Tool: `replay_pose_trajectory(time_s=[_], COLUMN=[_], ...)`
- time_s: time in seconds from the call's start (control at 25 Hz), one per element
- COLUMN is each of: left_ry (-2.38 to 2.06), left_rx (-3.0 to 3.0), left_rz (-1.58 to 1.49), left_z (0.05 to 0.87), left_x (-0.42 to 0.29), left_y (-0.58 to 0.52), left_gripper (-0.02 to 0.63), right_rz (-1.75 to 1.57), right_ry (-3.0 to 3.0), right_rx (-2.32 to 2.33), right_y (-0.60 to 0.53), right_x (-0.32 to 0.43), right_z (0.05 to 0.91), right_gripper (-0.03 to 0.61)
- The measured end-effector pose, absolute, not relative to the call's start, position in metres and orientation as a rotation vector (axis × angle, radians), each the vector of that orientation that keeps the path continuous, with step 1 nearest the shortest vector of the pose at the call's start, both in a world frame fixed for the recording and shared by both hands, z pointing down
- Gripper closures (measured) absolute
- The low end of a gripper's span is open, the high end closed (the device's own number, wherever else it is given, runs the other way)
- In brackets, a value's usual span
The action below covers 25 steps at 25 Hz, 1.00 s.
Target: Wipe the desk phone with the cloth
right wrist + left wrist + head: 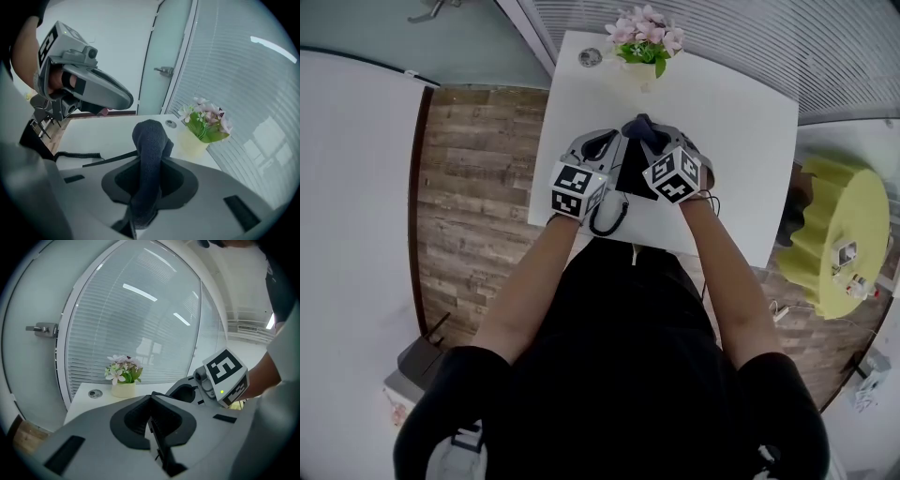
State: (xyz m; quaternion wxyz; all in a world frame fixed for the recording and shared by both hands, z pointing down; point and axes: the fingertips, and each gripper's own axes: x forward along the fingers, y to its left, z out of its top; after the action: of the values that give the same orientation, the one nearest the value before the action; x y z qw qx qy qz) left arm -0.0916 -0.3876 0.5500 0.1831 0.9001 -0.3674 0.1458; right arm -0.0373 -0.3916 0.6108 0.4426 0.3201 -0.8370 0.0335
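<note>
A: Tongs state, quick?

B: Right tongs clamped on the cloth — soft knit, limp and light, with a fold standing past the tips. Left tongs together, nothing between them.

A: Phone?

B: The desk phone is below both tongs on the white counter, coiled cord at its near edge. Probably light, slick plastic — brace its side and wipe gently. Flower pot is well beyond.
</note>
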Motion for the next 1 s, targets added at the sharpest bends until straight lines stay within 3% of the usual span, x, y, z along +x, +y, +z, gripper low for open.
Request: replay_pose_trajectory(time_s=[1.0], left_ry=[-0.924], left_rx=[2.521], left_rz=[0.566], left_z=[0.603], left_x=[-0.101], left_y=[-0.348], left_gripper=[0.604], right_rz=[0.153], right_ry=[-2.012], right_rx=[0.593], right_y=[-0.319], right_x=[-0.061], right_z=[0.651], right_gripper=[0.491])
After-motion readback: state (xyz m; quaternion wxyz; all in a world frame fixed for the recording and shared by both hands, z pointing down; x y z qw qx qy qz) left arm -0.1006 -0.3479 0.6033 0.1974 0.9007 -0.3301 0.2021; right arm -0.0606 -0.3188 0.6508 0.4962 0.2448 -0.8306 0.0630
